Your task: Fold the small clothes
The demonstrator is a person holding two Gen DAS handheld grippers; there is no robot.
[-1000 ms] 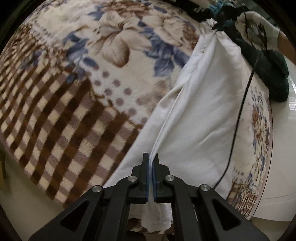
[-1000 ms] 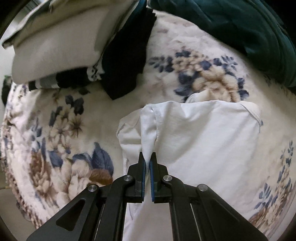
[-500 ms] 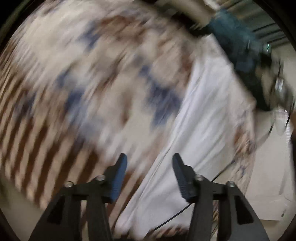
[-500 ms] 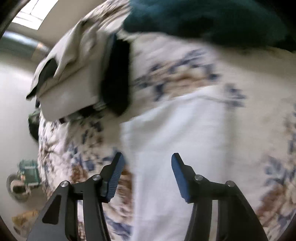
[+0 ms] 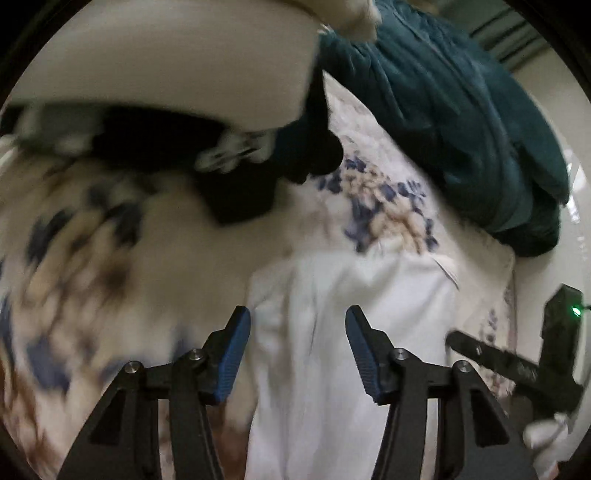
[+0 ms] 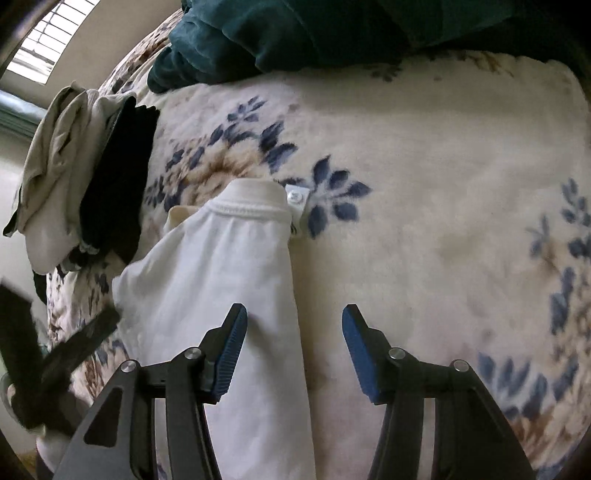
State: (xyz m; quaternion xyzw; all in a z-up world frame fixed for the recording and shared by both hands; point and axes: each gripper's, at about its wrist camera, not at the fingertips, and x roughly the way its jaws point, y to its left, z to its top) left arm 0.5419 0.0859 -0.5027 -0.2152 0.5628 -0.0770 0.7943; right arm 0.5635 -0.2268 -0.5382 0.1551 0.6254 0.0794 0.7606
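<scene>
A white garment (image 5: pixel 351 332) lies folded lengthwise on the floral blanket (image 5: pixel 110 258). My left gripper (image 5: pixel 297 350) is open and empty, hovering over the garment's left part. In the right wrist view the white garment (image 6: pixel 221 295) runs from its ribbed collar (image 6: pixel 251 210) down under my left finger. My right gripper (image 6: pixel 293 350) is open and empty, above the garment's right edge and the blanket (image 6: pixel 443 221). The other gripper shows at the right edge of the left view (image 5: pixel 517 365) and at the left edge of the right view (image 6: pixel 48 350).
A pile of beige and black clothes (image 5: pixel 184 110) lies at the back left, also in the right wrist view (image 6: pixel 81 184). A dark teal garment (image 5: pixel 461 129) lies at the back right, also along the top of the right wrist view (image 6: pixel 295 33).
Both grippers were shut on the white garment's edge a second ago. Both have opened, let go of it and swung to new viewpoints over it.
</scene>
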